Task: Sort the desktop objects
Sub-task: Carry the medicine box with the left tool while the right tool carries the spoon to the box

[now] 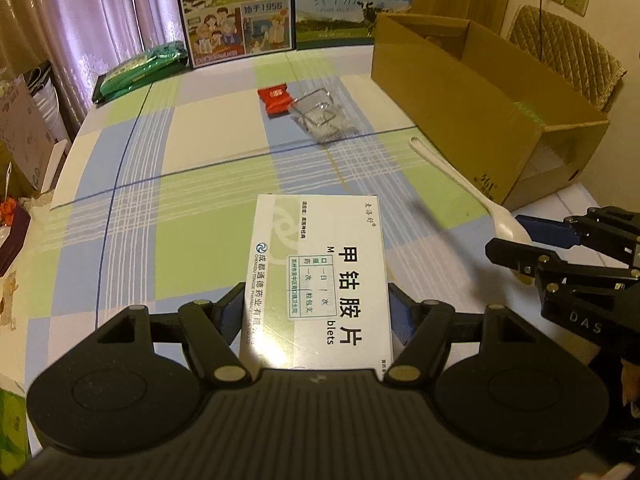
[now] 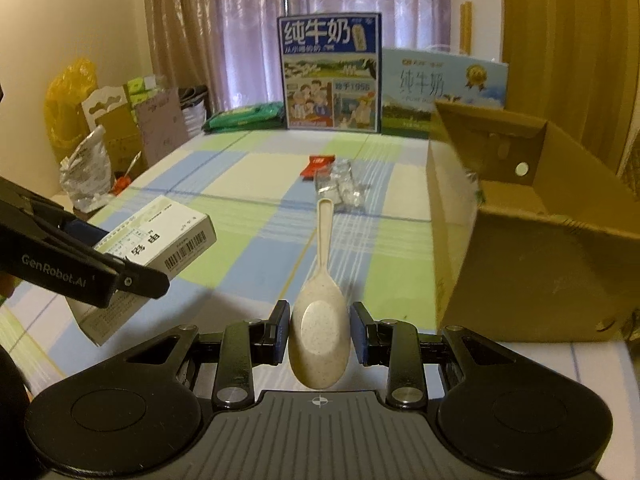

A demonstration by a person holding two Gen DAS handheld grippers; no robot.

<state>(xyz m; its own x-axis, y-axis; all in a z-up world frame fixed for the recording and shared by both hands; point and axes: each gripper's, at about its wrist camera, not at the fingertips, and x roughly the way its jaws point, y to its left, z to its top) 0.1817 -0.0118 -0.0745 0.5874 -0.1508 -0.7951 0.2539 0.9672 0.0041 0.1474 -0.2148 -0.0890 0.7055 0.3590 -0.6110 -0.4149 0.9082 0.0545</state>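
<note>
Both tools loaded over the checked surface (image 1: 192, 152)!

My left tool (image 1: 318, 312) is clamped on the white medicine box (image 1: 320, 272), low in the centre of its frame. My right tool (image 2: 319, 332) pinches the speckled spoon (image 2: 320, 320) by its bowl, handle pointing away up the frame. The cardboard box (image 2: 520, 264) sits open at right; a red packet (image 1: 275, 97) and clear wrapper (image 1: 320, 118) lie mid-frame beyond.

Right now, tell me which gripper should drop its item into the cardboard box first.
Right. The right gripper, holding the spoon, sits beside the cardboard box. The left gripper, shut on the medicine box, is farther from it, with the right gripper between.
</note>
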